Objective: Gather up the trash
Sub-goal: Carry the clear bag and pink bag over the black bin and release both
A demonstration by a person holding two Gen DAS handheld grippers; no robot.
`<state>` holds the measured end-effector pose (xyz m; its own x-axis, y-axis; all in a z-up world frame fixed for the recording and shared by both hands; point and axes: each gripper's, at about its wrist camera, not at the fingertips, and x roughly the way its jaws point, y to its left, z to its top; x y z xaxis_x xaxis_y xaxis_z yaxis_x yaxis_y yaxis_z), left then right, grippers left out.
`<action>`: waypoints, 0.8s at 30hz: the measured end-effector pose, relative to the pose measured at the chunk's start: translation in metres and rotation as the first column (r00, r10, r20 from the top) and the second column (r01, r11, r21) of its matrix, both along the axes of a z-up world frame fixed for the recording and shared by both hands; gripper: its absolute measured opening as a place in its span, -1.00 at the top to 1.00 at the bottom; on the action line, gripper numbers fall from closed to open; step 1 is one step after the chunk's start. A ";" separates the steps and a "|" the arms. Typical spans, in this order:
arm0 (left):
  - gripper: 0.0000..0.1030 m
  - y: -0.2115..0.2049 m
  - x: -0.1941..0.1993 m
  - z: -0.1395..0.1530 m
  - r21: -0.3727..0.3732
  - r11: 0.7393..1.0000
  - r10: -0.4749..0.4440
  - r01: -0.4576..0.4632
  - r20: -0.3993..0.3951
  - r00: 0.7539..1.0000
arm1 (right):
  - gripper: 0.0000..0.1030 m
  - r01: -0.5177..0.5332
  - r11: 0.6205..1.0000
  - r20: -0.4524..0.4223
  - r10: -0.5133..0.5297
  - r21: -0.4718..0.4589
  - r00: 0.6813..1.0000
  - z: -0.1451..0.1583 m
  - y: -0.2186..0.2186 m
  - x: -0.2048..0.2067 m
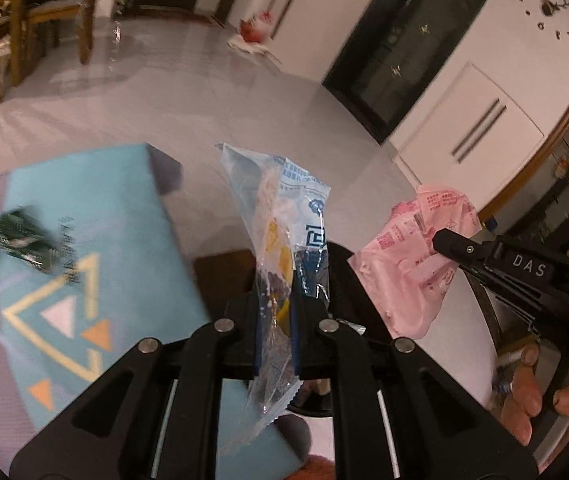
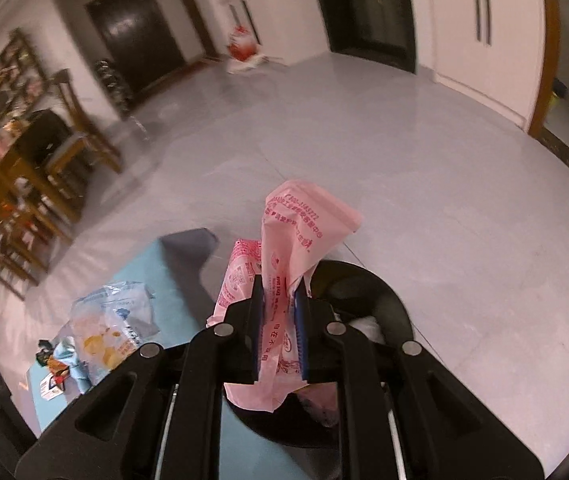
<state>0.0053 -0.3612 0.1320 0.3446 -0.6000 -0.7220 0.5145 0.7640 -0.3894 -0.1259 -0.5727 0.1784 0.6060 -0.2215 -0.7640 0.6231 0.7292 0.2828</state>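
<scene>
Wrappers are held in both grippers; the left gripper (image 1: pixel 278 312) is pinching a clear and blue plastic wrapper (image 1: pixel 284 236), which stands upright between its blue pads, with its lower end hanging under the jaws. The right gripper (image 2: pixel 280 332) is pressed together on a pink wrapper (image 2: pixel 296 232) — its crumpled top rises above the fingers. In the left wrist view the pink wrapper (image 1: pixel 412 264) is to the right of the blue one, apart from it, and a hand (image 1: pixel 532 396) is around the handle of the right gripper. Under both grippers is a round black bin (image 2: pixel 368 300); it stands on the grey floor (image 2: pixel 424 160) just beside a teal mat (image 1: pixel 96 240). Small scraps (image 2: pixel 54 364) lie on the mat — they are too blurred to tell what they are.
</scene>
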 end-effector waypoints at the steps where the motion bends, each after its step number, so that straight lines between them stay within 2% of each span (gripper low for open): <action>1: 0.78 -0.009 0.001 -0.008 0.000 1.000 -0.019 0.019 -0.023 1.000 | 0.70 0.007 1.000 -0.013 -0.007 0.003 1.000 -0.003 -0.004 0.000; 6: 0.78 -0.039 0.008 -0.051 -0.033 0.996 -0.088 0.083 -0.185 0.979 | 0.66 0.024 0.999 -0.103 -0.020 0.036 0.994 -0.027 -0.018 0.009; 8: 0.78 -0.047 0.009 -0.065 -0.021 0.996 -0.094 0.092 -0.202 0.975 | 0.65 0.025 0.999 -0.135 -0.019 0.037 0.991 -0.034 -0.018 0.013; 12: 0.75 -0.058 0.011 -0.072 -0.002 0.995 -0.097 0.098 -0.203 0.974 | 0.61 0.023 0.999 -0.155 -0.016 0.041 0.988 -0.039 -0.019 0.012; 13: 0.67 -0.059 0.011 -0.072 0.000 0.995 -0.099 0.101 -0.204 0.974 | 0.58 0.025 0.999 -0.159 -0.018 0.040 0.987 -0.040 -0.019 0.013; 15: 0.39 -0.060 0.013 -0.068 -0.002 0.995 -0.100 0.102 -0.203 0.974 | 0.53 0.031 0.999 -0.171 -0.025 0.035 0.985 -0.041 -0.019 0.013; 17: -0.07 -0.061 0.012 -0.063 -0.018 0.995 -0.100 0.099 -0.192 0.976 | 0.42 0.030 0.999 -0.173 -0.025 0.030 0.985 -0.040 -0.017 0.012; 18: -0.15 -0.058 0.012 -0.061 -0.023 0.995 -0.097 0.095 -0.183 0.978 | 0.36 0.030 0.999 -0.173 -0.025 0.027 0.985 -0.038 -0.017 0.016; 20: -0.37 -0.048 0.016 -0.053 -0.031 0.996 -0.088 0.084 -0.160 0.983 | 0.06 0.027 0.999 -0.161 -0.023 0.018 0.987 -0.036 -0.015 0.014; 23: -0.69 -0.031 0.018 -0.041 -0.038 0.997 -0.067 0.062 -0.131 0.989 | -0.27 0.024 1.000 -0.136 -0.024 0.000 0.990 -0.028 -0.010 0.011; 24: -0.74 -0.024 0.018 -0.037 -0.041 0.998 -0.057 0.053 -0.122 0.991 | -0.31 0.023 1.000 -0.129 -0.024 -0.006 0.991 -0.026 -0.009 0.010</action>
<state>0.0233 -0.3854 0.0945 0.2201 -0.6428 -0.7337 0.5015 0.7197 -0.4801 -0.1158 -0.5812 0.1522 0.4971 -0.2383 -0.8344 0.6712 0.7149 0.1957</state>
